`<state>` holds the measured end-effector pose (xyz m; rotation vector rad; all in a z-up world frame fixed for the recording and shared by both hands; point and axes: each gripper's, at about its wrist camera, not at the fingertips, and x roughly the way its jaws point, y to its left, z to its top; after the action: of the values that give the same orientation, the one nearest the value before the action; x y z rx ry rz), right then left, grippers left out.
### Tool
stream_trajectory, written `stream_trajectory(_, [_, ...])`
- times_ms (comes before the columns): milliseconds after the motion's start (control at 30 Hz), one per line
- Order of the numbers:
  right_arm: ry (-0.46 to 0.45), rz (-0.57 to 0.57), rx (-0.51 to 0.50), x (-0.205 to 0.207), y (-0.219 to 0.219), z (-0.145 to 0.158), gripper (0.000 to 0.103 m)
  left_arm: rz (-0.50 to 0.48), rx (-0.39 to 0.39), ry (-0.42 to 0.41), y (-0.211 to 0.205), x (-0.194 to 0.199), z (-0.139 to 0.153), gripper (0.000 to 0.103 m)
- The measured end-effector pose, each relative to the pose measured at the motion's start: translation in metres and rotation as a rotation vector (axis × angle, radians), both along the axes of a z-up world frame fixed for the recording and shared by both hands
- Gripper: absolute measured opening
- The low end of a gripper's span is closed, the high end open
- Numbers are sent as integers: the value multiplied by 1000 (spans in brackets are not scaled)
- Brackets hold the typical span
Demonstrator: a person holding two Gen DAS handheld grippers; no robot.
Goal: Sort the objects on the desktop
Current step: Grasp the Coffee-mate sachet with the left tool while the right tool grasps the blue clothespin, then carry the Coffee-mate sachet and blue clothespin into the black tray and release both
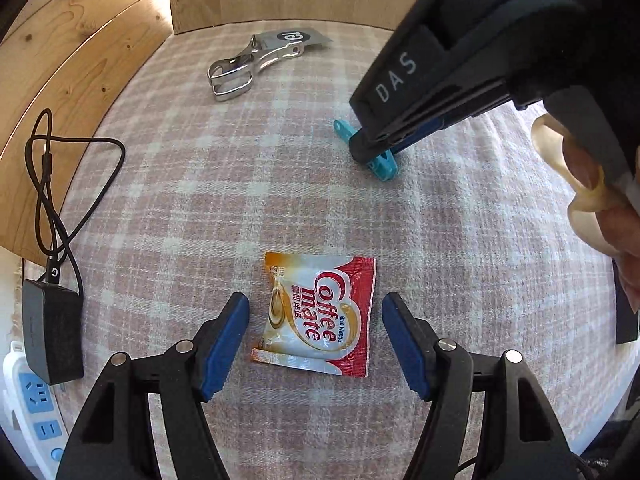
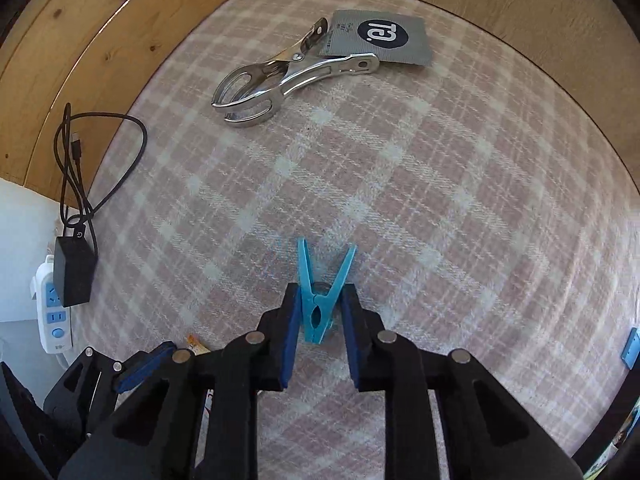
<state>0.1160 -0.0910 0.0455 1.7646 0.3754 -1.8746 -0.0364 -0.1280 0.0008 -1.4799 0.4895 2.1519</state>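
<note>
A red and white Coffee mate sachet (image 1: 320,316) lies flat on the pink plaid cloth (image 1: 280,184). My left gripper (image 1: 316,324) stands open over it, one blue pad on each side with a gap to the sachet. Farther back to the right, my right gripper (image 2: 320,312) points down and is shut on a blue clothespin (image 2: 318,304) that rests on the cloth, its two legs spread away from me. In the left wrist view the right gripper (image 1: 372,148) covers the clothespin's (image 1: 382,166) middle.
A large metal clip (image 2: 280,76) and a grey sachet (image 2: 384,36) lie at the back near the wooden wall (image 2: 500,4). A black charger (image 1: 52,332) with a looped cable (image 1: 60,168) sits on a white power strip (image 1: 28,400) at the left. A person's fingers (image 1: 592,200) show at the right.
</note>
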Motion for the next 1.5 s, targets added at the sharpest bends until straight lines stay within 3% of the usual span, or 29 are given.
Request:
stream_trajectory(100, [-3,-19,-5,-5,16,1,20,4,-29,21,7,3,-3,64])
stream_trajectory(267, [-4,-62,-28,-7,47,5,20,79,3,46,24,15,3,48])
stream_trajectory(367, [-5,-90,-51,-2,68,10,20,132,30,49,2,18,8,45])
stream_trajectory(467, [13,-119,-64,5,89,15,20,157,53,25,-4,20,11,35])
stream_trajectory(700, [5,-216,-140,30,139,22,20,175,83,6,-16,29,10,33])
stream_trajectory(833, [45,-239,-142,56,161,25,20,194,124,-7,-23,34,13,31])
stream_trajectory(1133, [74,-345,-181,90,213,39,20,131,156,5,-25,57,40,31])
stream_trajectory(1267, [85,-405,-202,103,256,55,20,61,160,25,6,58,64,31])
stream_trajectory(1500, [145,-528,-228,121,351,81,20,-100,193,63,88,92,98,31])
